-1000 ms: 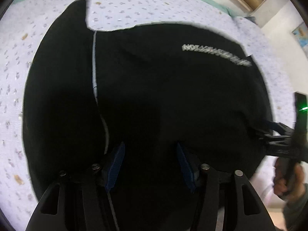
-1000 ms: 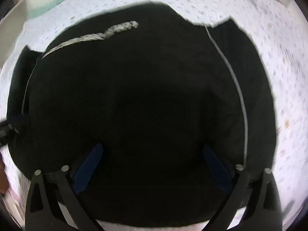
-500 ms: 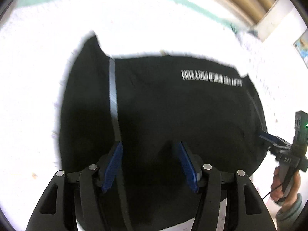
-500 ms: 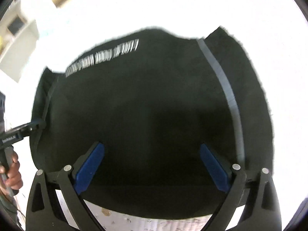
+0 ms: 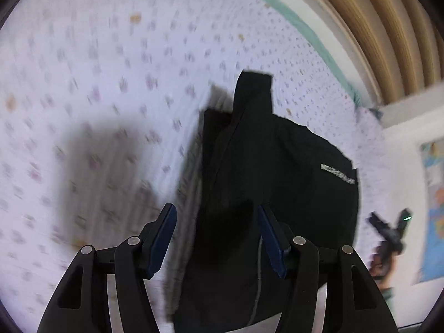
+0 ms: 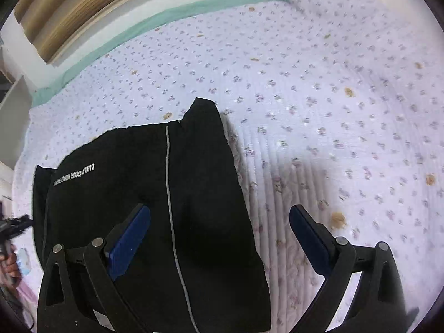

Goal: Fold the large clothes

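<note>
A black garment (image 5: 277, 180) lies folded flat on the bed, with white lettering (image 5: 337, 174) near one edge. The right wrist view shows the same garment (image 6: 125, 180) at lower left, a thin grey stripe (image 6: 168, 180) running down it. My left gripper (image 5: 216, 216) hangs open above the garment's near left edge, nothing between its pads. My right gripper (image 6: 219, 211) stands wide open over the garment's right edge and the quilt, holding nothing. Each gripper also shows at the rim of the other view: the right gripper (image 5: 388, 233) in a hand, the left gripper (image 6: 14, 222) at far left.
The bed carries a pale lilac flowered quilt (image 6: 333, 111) stretching wide beyond the garment. A green edge (image 6: 194, 8) borders its far side, with a tan curtain (image 5: 374, 27) behind. A coloured poster (image 5: 433, 208) hangs on the white wall at right.
Both grippers have drawn back and up from the garment, which now looks smaller. The left view swung left and rolled; the right view swung right, showing much more quilt.
</note>
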### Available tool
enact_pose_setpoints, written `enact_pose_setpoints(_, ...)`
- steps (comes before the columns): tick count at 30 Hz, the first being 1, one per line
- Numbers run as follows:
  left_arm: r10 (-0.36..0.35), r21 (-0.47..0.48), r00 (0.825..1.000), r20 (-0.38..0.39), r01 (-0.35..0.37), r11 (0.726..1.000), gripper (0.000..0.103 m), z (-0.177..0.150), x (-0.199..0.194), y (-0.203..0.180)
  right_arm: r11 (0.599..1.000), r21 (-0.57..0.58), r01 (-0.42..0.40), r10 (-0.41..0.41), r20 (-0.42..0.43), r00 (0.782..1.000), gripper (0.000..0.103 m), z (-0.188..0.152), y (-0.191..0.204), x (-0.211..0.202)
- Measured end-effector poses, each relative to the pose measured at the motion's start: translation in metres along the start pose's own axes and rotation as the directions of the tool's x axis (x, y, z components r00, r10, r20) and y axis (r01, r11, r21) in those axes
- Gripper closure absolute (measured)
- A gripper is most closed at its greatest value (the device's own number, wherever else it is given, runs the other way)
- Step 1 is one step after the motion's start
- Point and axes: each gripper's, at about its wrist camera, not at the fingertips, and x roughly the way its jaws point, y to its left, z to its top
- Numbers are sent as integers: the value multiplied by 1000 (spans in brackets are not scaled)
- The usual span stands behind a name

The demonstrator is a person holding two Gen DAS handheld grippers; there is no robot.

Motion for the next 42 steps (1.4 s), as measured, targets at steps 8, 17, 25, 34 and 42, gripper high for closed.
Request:
enact_pose_setpoints(8, -97, -39, 992, -83, 94, 995, 41, -2, 35, 1, 997, 5, -76, 76, -67, 995, 2, 9, -10, 58)
enact_pose_setpoints(17, -110, -119, 982, -154, 92, 989, 33, 8, 75, 13, 987, 33, -160, 163, -168, 972, 2, 7, -8, 114)
enact_pose_setpoints(25, -385, -231, 913, -135, 349, 908, 24, 7, 87, 26, 957, 125, -261, 282, -193, 940, 2, 11, -24, 132)
enact_pose_setpoints(34, -188, -53, 944, -270, 180, 982, 23, 7, 127, -22, 964, 94, -249, 263, -201, 943, 1, 14, -25, 133)
enact_pose_setpoints(42, -217, -68, 942, -255, 206, 976, 22, 7, 130, -22, 952, 111, -285, 304, -220, 927, 0, 11, -30, 133)
